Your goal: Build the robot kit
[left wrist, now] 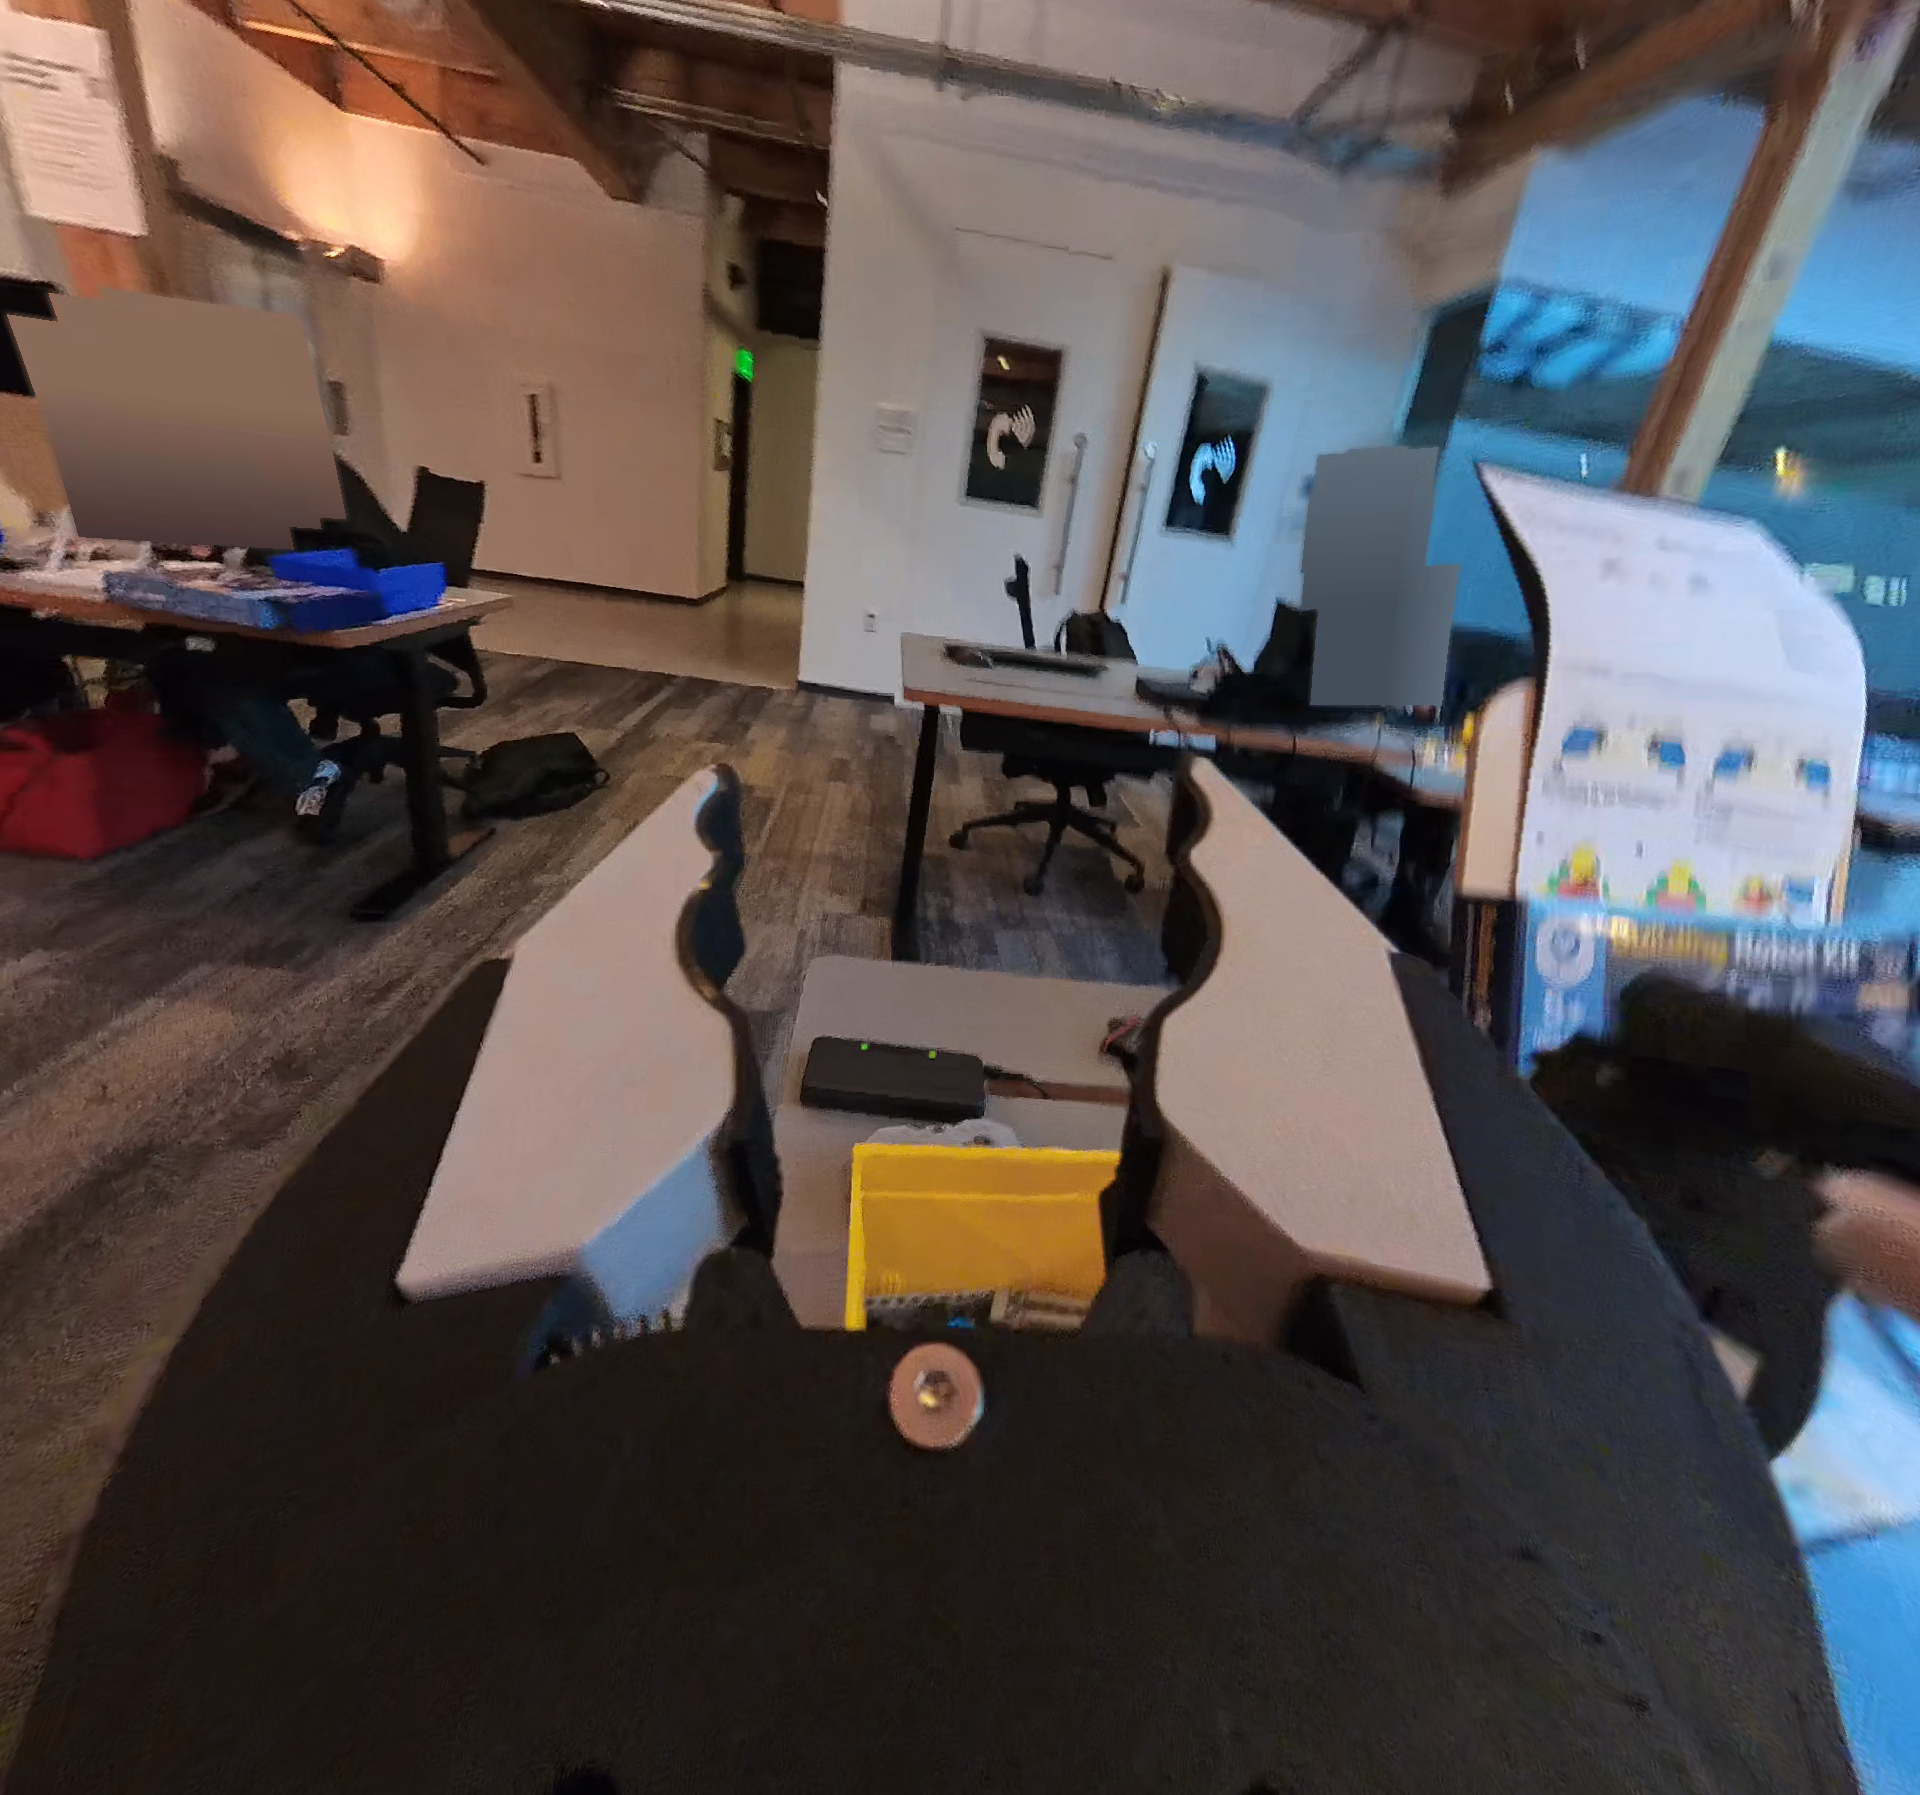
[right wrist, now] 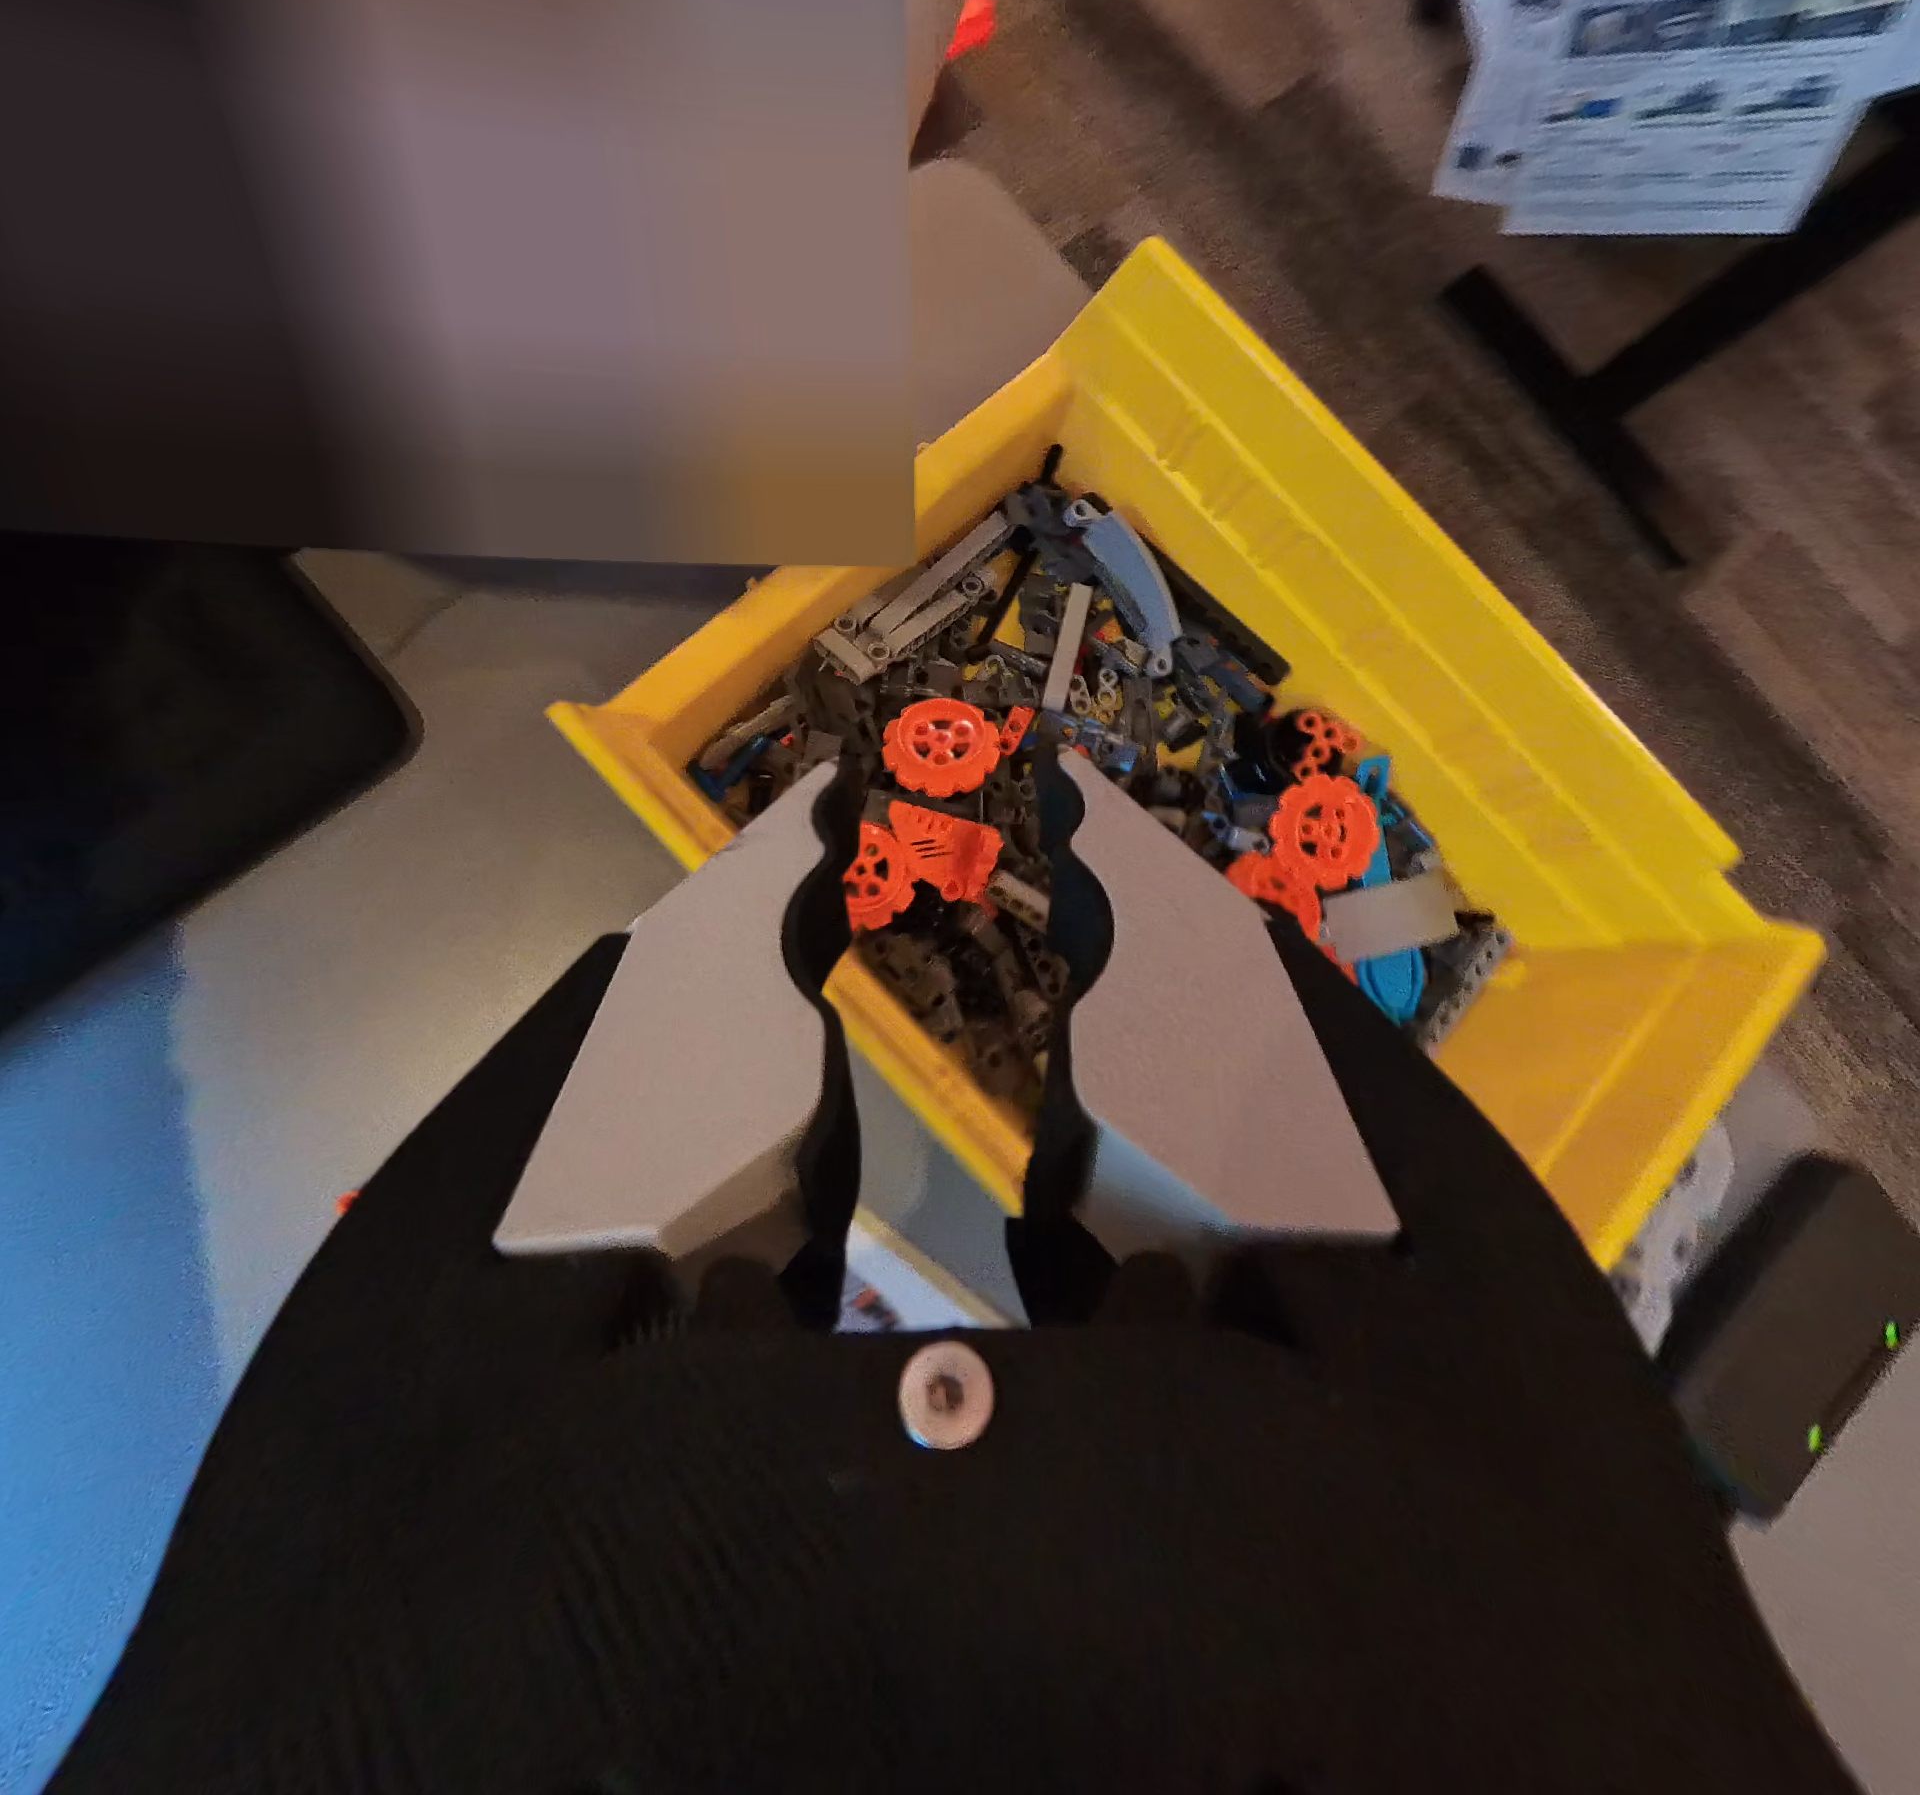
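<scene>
My right gripper (right wrist: 951,774) is open and empty, pointing down over a yellow bin (right wrist: 1351,602) full of small construction pieces, mostly grey and black. Its fingertips hover just above an orange gear wheel (right wrist: 935,746) and an orange part (right wrist: 920,862) that lies between the fingers. More orange gears (right wrist: 1322,826) and a light blue piece (right wrist: 1392,976) lie to the right. My left gripper (left wrist: 956,784) is open and empty, held level and facing out into the room. The yellow bin (left wrist: 982,1226) shows low between its fingers.
The bin stands on a grey table (right wrist: 416,914) near its edge. A black box with green lights (left wrist: 894,1075) sits beyond the bin and also shows in the right wrist view (right wrist: 1808,1330). A curled printed sheet (left wrist: 1683,706) and a blue box (left wrist: 1714,966) are at the right. Desks and office chairs stand farther off. The left gripper's tips are roughly 25 cm from the right gripper's. To the light blue piece (right wrist: 1392,976): right tips about 20 cm, left tips about 35 cm.
</scene>
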The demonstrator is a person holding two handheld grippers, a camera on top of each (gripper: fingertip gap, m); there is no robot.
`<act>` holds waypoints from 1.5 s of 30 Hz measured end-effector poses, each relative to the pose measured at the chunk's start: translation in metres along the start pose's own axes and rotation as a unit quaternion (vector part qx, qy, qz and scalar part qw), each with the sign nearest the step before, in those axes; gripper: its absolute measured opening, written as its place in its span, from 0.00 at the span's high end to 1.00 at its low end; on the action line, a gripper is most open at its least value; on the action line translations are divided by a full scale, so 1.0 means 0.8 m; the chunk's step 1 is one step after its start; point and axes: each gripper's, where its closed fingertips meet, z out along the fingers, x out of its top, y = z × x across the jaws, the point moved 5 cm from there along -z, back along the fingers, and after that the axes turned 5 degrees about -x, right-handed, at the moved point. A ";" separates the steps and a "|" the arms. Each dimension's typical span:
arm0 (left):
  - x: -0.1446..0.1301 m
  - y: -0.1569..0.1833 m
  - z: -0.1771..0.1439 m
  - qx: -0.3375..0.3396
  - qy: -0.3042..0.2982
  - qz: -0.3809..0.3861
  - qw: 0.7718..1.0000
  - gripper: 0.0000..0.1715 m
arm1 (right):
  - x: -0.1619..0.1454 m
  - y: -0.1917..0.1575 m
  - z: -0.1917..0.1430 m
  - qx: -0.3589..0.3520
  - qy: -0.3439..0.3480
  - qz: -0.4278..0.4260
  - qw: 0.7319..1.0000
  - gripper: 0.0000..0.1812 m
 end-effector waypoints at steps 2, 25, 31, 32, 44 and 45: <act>0.011 -0.018 -0.021 0.025 0.046 -0.061 0.997 0.57 | 0.006 0.010 0.028 0.047 -0.014 -0.021 0.999 0.82; 0.047 -0.011 -0.079 0.006 0.157 -0.133 0.979 0.60 | -0.019 -0.007 0.203 0.212 -0.193 0.200 0.937 0.83; 0.047 -0.008 -0.076 -0.001 0.152 -0.130 0.980 0.62 | -0.025 0.005 0.191 0.192 -0.192 0.250 0.929 0.87; 0.047 -0.008 -0.076 -0.002 0.153 -0.130 0.980 0.62 | -0.026 0.010 0.186 0.190 -0.189 0.264 0.926 0.88; 0.049 -0.004 -0.076 -0.011 0.157 -0.131 0.979 0.63 | -0.114 0.099 0.103 0.041 -0.277 0.304 0.910 0.92; 0.049 -0.003 -0.076 -0.012 0.157 -0.131 0.979 0.63 | -0.115 0.102 0.100 0.031 -0.269 0.302 0.914 0.90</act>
